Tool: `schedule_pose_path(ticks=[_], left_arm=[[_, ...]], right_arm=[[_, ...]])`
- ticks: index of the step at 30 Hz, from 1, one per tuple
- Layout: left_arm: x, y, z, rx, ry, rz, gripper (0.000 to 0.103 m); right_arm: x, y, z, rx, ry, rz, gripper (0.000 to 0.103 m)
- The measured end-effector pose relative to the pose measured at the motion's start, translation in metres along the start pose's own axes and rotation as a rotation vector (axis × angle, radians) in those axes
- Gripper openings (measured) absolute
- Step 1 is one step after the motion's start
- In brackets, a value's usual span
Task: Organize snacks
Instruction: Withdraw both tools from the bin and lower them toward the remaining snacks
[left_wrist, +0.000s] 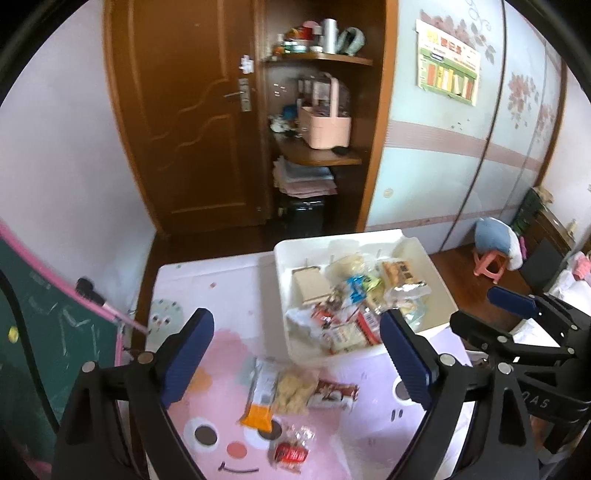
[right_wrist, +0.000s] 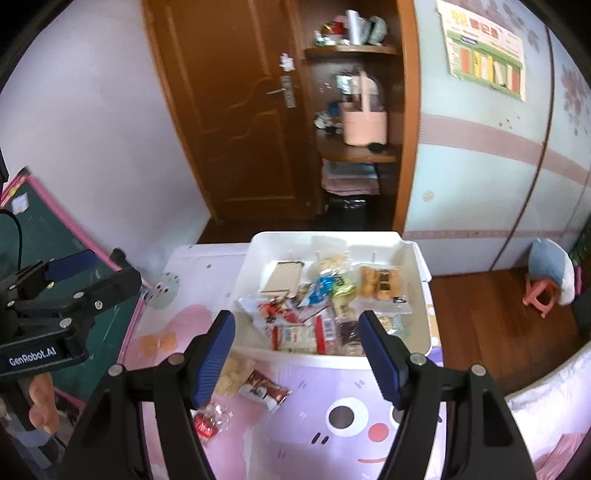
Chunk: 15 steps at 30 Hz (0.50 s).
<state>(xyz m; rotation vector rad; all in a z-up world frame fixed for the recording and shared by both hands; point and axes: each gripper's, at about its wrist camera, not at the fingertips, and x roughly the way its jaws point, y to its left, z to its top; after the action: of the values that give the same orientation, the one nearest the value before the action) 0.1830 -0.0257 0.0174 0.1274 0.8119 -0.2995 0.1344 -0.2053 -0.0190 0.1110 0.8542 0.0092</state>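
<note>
Snacks (left_wrist: 295, 395): few pkts loose on table (left_wrist: 207, 277), rest in white bin (left_wrist: 284, 295). Prob light, crinkly, slippery; pinch flat edges. Left gripper (left_wrist: 295, 354) & right gripper (right_wrist: 297, 354) both spread wide, holding nothing.

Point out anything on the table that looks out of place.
Four snack packets lie loose on the cartoon mat outside the white bin: an orange-ended packet, a puffed-snack bag, a brown wrapper and a red packet. The rest are piled in the bin.
</note>
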Motion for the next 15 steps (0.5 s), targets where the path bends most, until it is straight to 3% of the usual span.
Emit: schedule_pose_path(ticks=[9,15], left_arm=[[-0.022,0.024,-0.069,-0.106,-0.01,0.103,0.091],[0.002,0.038,-0.111,-0.166,0.05,0.142,0.091]], right_arm=[[-0.003,0.026,-0.039,-0.144,-0.029,0.046,0.069],[0.023,0.03,-0.061,-0.152,0.023,0.089,0.069]])
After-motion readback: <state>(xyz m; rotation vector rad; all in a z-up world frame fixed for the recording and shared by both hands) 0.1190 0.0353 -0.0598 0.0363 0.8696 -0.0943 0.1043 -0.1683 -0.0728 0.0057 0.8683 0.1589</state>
